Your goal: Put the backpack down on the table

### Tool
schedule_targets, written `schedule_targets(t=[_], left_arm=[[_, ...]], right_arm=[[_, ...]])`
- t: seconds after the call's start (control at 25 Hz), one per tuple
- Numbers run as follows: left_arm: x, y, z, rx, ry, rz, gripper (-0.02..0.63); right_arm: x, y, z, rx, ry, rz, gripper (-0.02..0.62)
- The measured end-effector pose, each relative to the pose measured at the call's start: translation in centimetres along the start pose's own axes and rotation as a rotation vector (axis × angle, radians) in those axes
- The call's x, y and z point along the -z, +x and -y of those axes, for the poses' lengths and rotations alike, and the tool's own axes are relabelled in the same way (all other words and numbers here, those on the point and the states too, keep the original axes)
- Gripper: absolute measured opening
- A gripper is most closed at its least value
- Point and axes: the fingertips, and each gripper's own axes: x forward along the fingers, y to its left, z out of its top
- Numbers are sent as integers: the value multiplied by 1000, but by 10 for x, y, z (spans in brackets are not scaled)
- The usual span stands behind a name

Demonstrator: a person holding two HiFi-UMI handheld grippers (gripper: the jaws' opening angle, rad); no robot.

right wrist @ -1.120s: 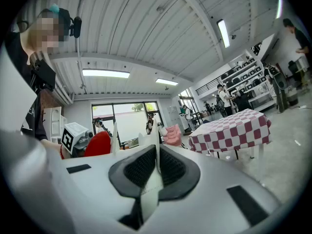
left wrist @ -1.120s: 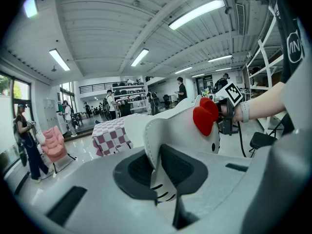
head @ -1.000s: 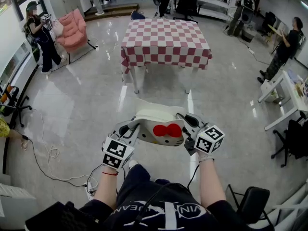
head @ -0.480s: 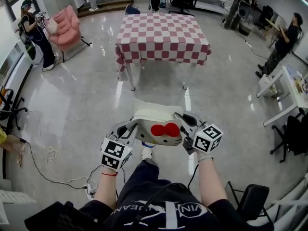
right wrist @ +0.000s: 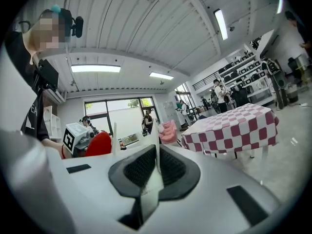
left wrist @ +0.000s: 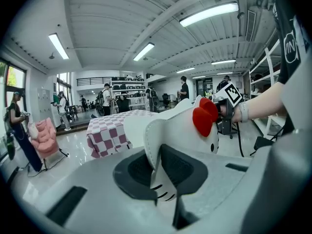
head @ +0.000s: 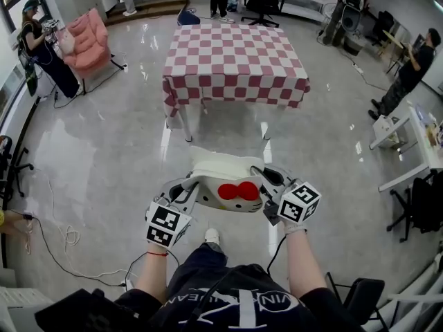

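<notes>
Head view: left gripper [head: 187, 191], right gripper [head: 267, 178] jaws clamp backpack [head: 220, 167] edges; floor [head: 124, 158] separates table [head: 235, 54].

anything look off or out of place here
Nothing spilled or damaged. The white cat-face backpack with a red bow hangs level between the left tool and right tool, each shut on an edge. A loose cable sprawls on the floor at left.

Partial "VIN" on dark shirt [head: 223, 297]

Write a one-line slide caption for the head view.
Left tongs and right tongs hold a white backpack with a red bow above the floor, short of the checked table.
</notes>
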Motion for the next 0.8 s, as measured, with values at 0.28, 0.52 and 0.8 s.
schedule_targets(t=[0.28, 0.52, 0.8], left_arm=[[-17, 36, -53, 10, -3, 22, 44], [-20, 56, -90, 16, 7, 27, 44], [-22, 81, -113, 22, 14, 10, 44]], right_arm=[[-23, 50, 36, 11, -10, -3, 17], [-27, 86, 56, 16, -11, 3, 16], [-28, 105, 80, 34, 12, 11, 15]])
